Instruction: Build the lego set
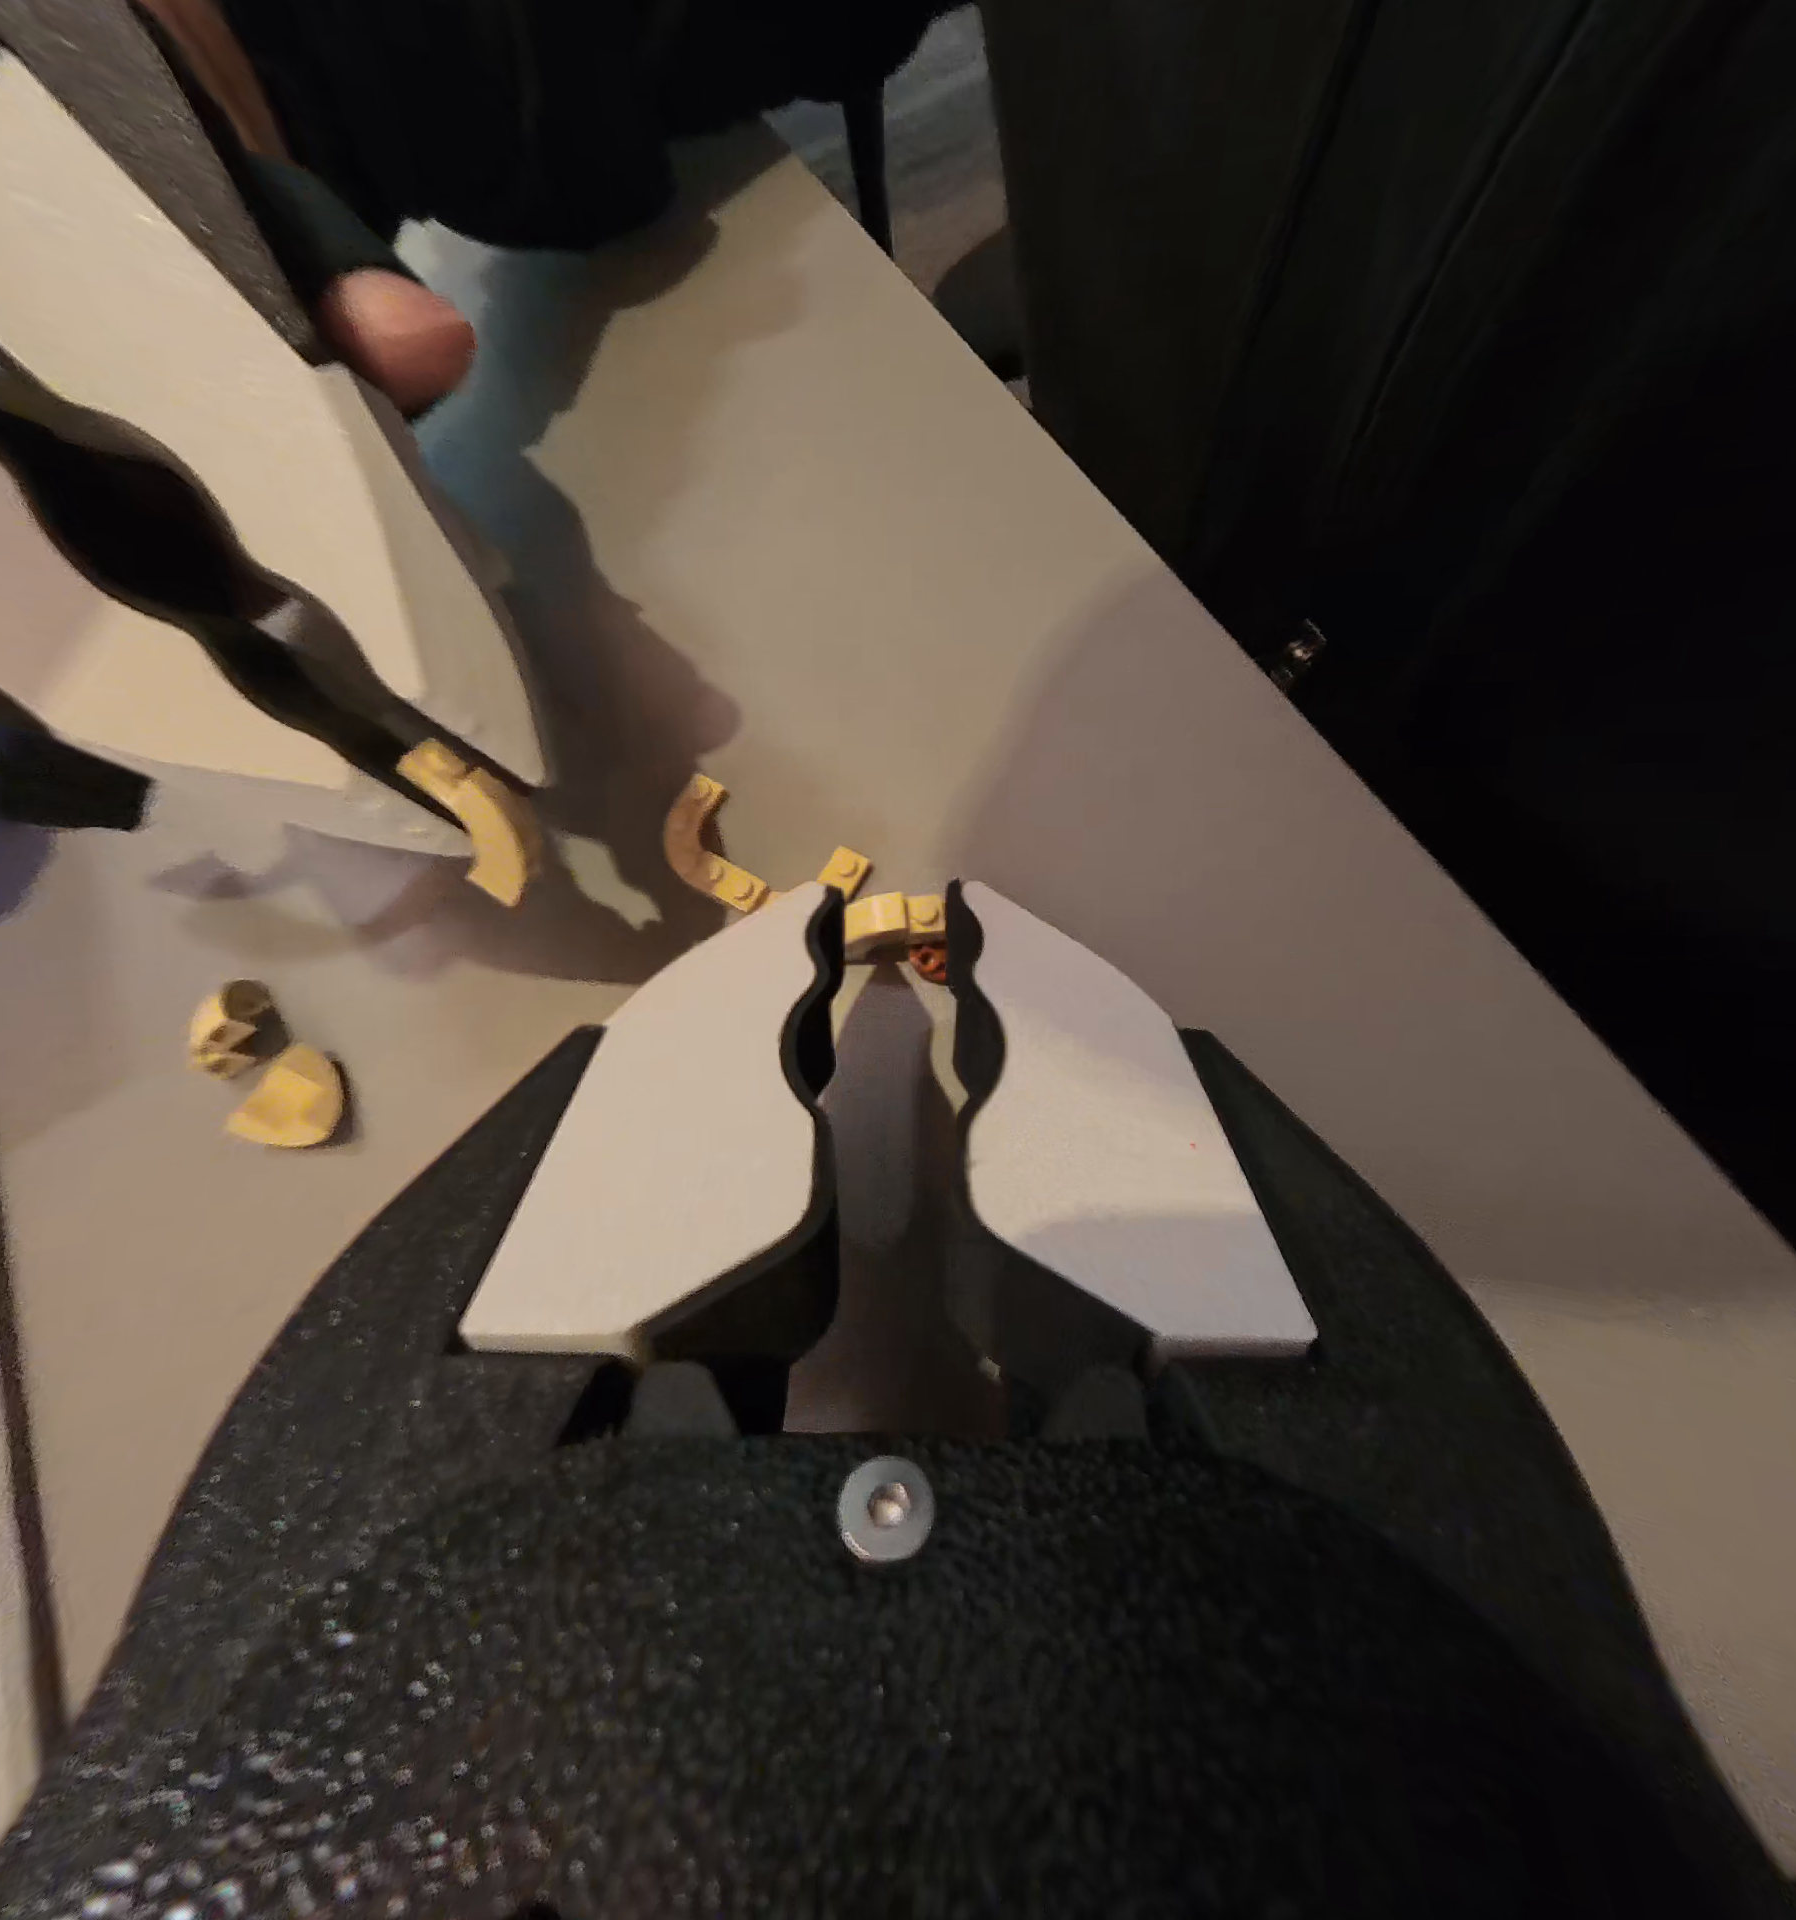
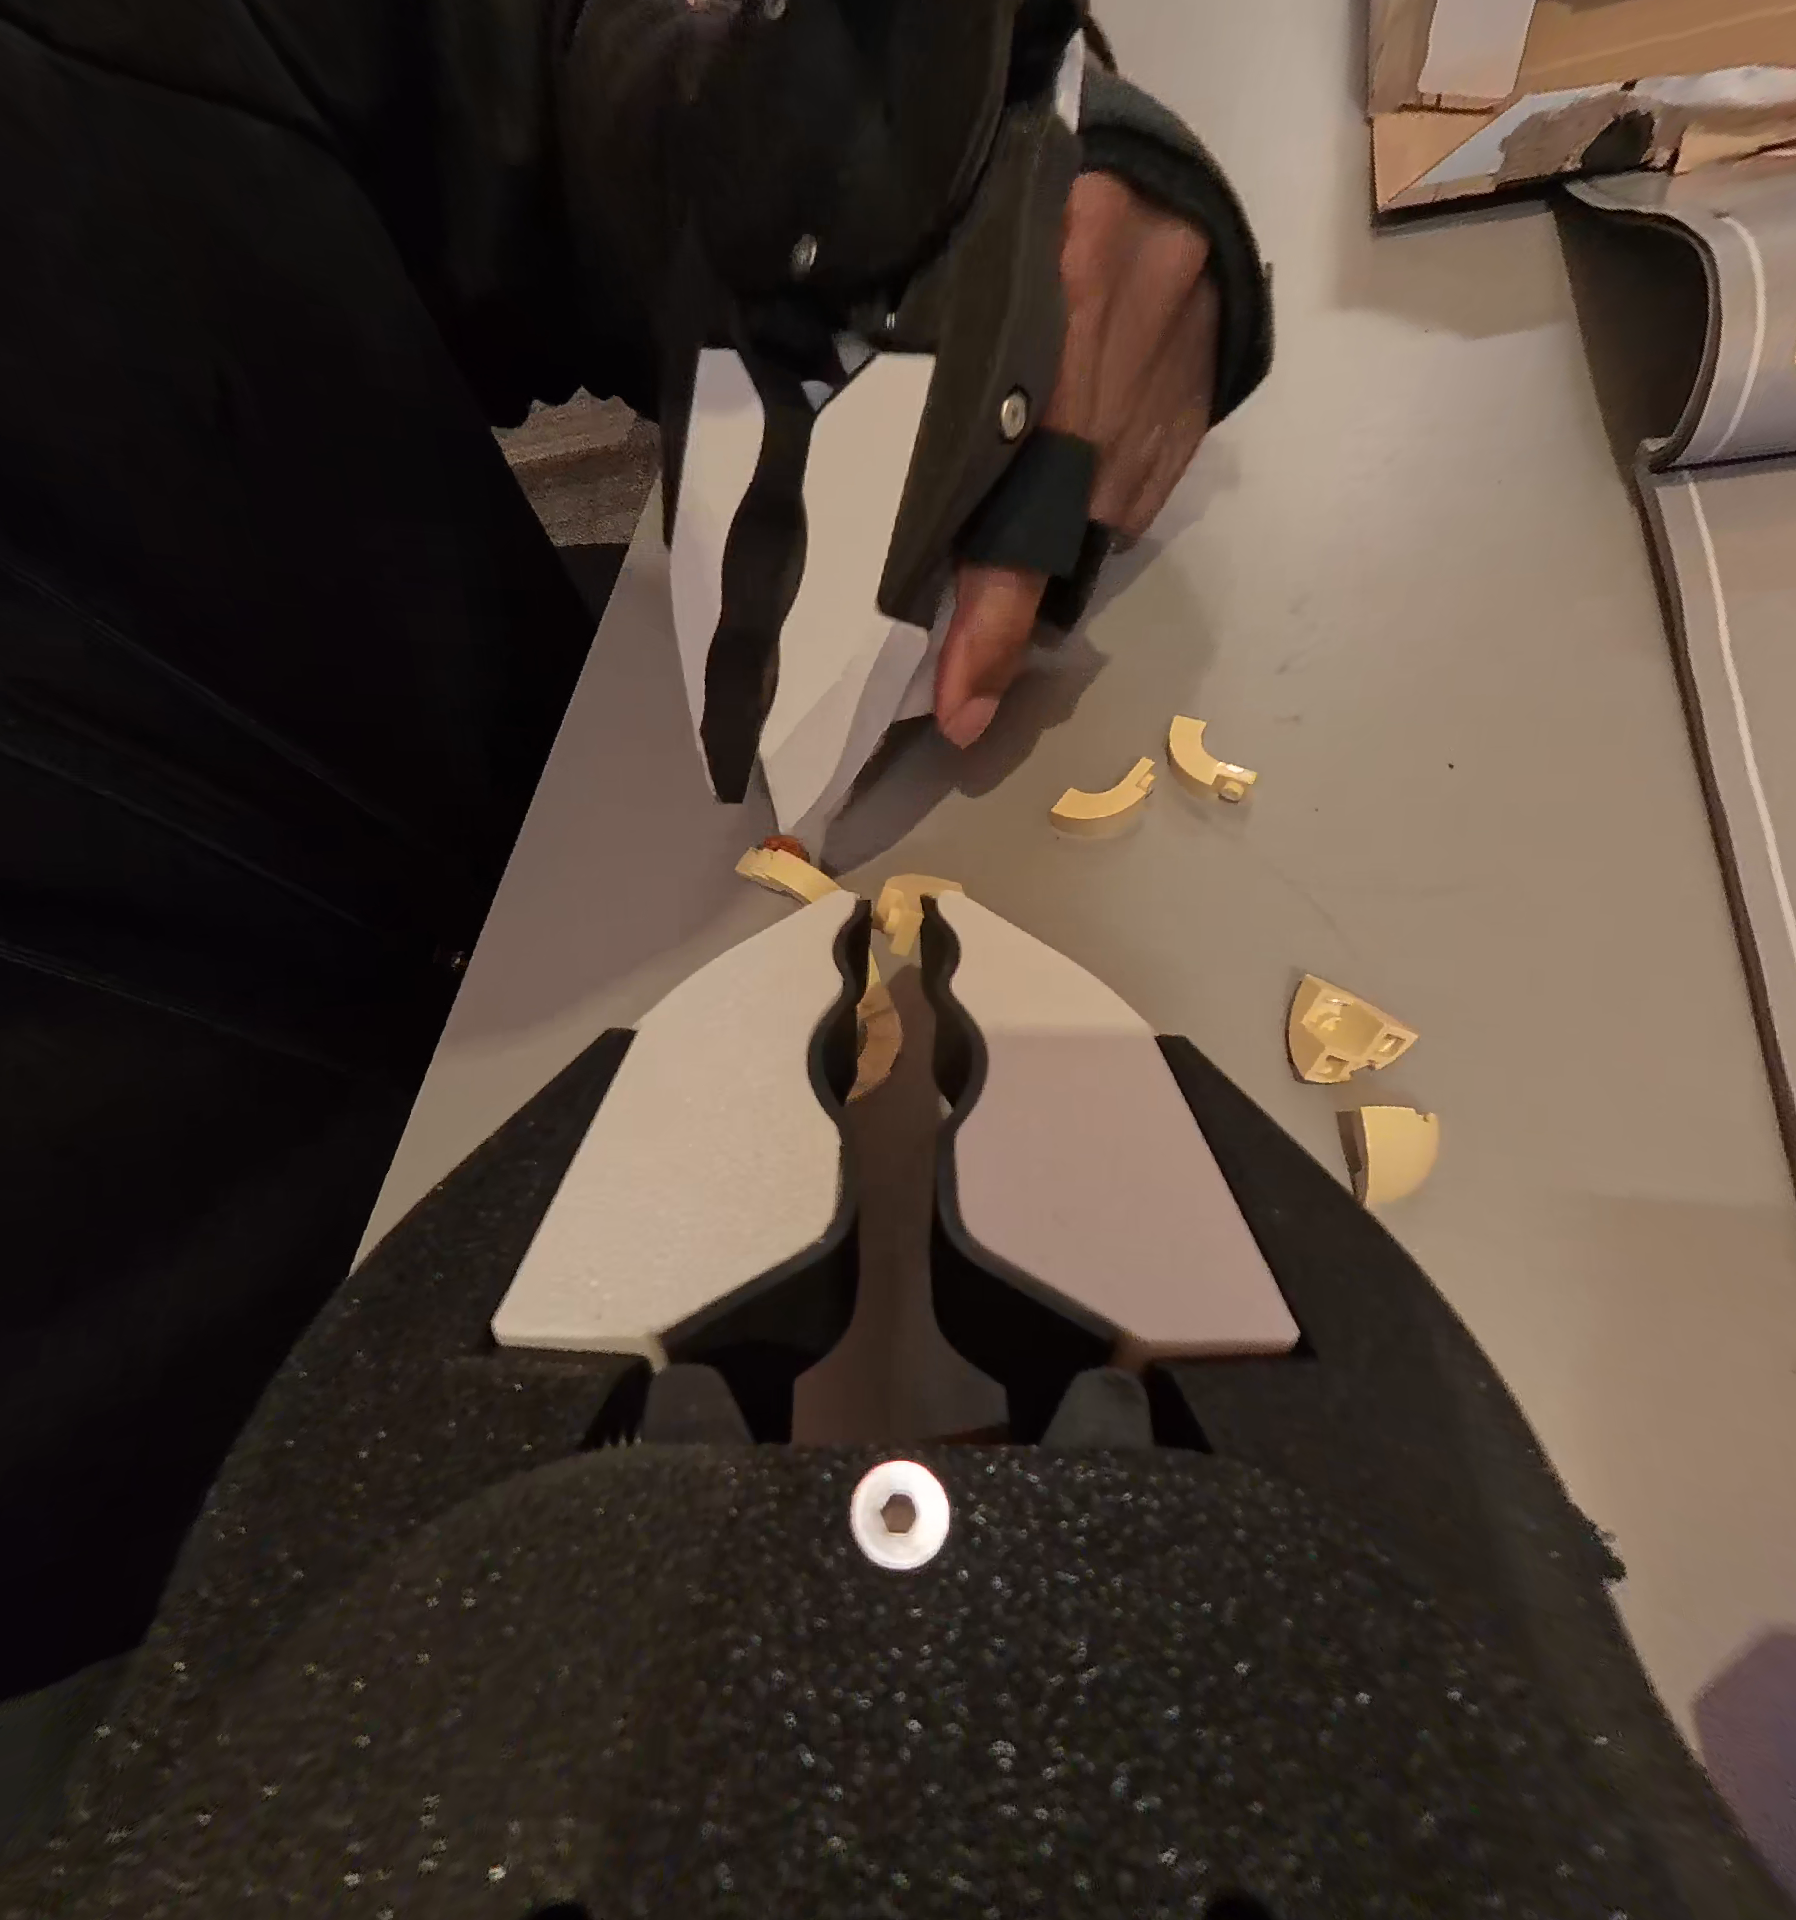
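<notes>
Table (image 2: 1393, 520) carries your tan curved bricks | right gripper (image 2: 894, 914) clamped on one arch brick (image 2: 899, 914), lifted off the surface | left gripper (image 1: 894, 920) clamped on a tan piece (image 1: 889, 925) by the table's near edge | loose: two arches (image 2: 1102, 805), two quarter-domes (image 2: 1346, 1029).

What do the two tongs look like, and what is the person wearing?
Both tongs, left and right, look alike: a rough, speckled black body with a round silver bolt in the middle, and two pale grey, wing-shaped fingers edged with wavy black pads. The person's hand comes out of a dark sleeve, and a black strap goes round one finger.
</notes>
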A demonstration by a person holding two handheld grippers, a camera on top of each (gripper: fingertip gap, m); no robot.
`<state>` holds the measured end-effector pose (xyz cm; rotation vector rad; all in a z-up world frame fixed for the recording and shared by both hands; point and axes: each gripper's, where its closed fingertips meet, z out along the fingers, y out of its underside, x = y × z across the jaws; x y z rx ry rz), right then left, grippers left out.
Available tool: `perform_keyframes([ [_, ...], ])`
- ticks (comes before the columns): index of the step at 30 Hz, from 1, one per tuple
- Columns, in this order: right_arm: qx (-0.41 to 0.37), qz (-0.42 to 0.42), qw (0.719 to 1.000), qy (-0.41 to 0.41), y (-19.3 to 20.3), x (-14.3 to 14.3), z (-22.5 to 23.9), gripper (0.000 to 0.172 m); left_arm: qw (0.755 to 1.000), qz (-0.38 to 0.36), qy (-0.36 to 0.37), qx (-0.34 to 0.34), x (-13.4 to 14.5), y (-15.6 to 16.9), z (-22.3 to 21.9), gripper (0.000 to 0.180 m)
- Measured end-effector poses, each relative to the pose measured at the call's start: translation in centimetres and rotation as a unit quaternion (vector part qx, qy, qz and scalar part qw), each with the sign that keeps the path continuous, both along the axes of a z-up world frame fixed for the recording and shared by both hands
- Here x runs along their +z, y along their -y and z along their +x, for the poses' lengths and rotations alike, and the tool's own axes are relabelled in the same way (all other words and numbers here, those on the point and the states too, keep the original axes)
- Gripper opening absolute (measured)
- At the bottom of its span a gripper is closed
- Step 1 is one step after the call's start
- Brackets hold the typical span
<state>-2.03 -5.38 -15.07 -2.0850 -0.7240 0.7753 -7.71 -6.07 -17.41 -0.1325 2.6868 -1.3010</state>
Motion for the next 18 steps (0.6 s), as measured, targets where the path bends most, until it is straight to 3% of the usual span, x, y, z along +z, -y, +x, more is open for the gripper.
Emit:
perform_keyframes([
  [5,0.007,0.000,1.000,-0.001,0.2,0.1,0.0,0.009,0.996,0.045,0.047,-0.062,0.1,-0.8,0.6,0.026],
  [11,0.032,0.002,0.999,0.000,1.1,0.3,-0.1,0.009,0.980,0.083,0.020,-0.182,-0.2,-0.3,0.6,0.020],
  [18,0.061,-0.009,0.998,0.004,2.0,-0.2,-0.6,0.009,0.963,0.113,0.004,-0.246,-1.4,-0.2,0.4,0.017],
])
